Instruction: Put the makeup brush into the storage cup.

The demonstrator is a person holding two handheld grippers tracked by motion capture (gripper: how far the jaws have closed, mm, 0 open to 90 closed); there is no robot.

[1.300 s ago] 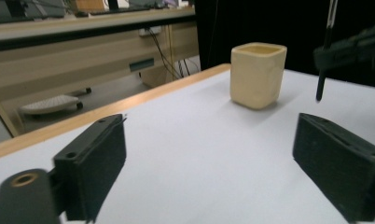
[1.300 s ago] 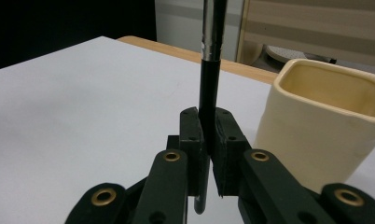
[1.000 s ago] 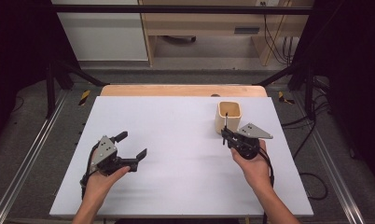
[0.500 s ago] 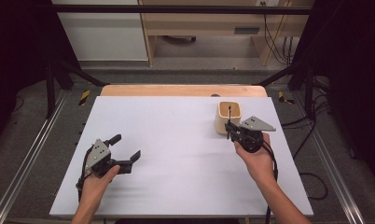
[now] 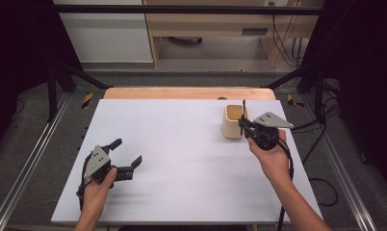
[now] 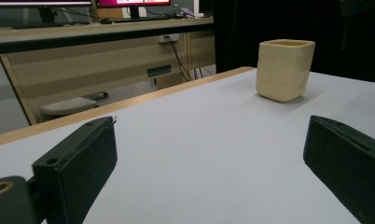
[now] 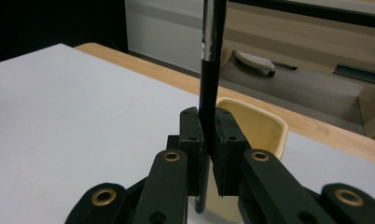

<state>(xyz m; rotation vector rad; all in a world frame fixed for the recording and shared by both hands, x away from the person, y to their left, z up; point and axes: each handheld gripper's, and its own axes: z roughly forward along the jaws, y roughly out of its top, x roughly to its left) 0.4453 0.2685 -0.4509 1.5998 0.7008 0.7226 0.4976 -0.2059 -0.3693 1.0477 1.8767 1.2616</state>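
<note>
A slim black pen (image 5: 243, 108) stands upright between the jaws of my right gripper (image 5: 243, 126), which is shut on it. In the right gripper view the pen (image 7: 211, 60) rises from the pressed pads of that gripper (image 7: 209, 140), its lower end hanging just in front of a cream square cup (image 7: 262, 127). The cup (image 5: 234, 122) stands on the white table (image 5: 182, 144) at the back right, right beside the gripper. My left gripper (image 5: 128, 151) rests low at the front left, open, nothing between its jaws. From the left gripper (image 6: 209, 168) the cup (image 6: 284, 70) sits far ahead.
The table's wooden far edge (image 5: 187, 92) runs behind the cup. Metal rails (image 5: 28, 168) flank the table on both sides. Beyond the table are a wooden desk (image 5: 220, 24) and cables on the floor (image 5: 321, 183).
My right gripper has lifted with the pen and moved closer to the cup. The left gripper has drifted slightly left and toward the near edge.
</note>
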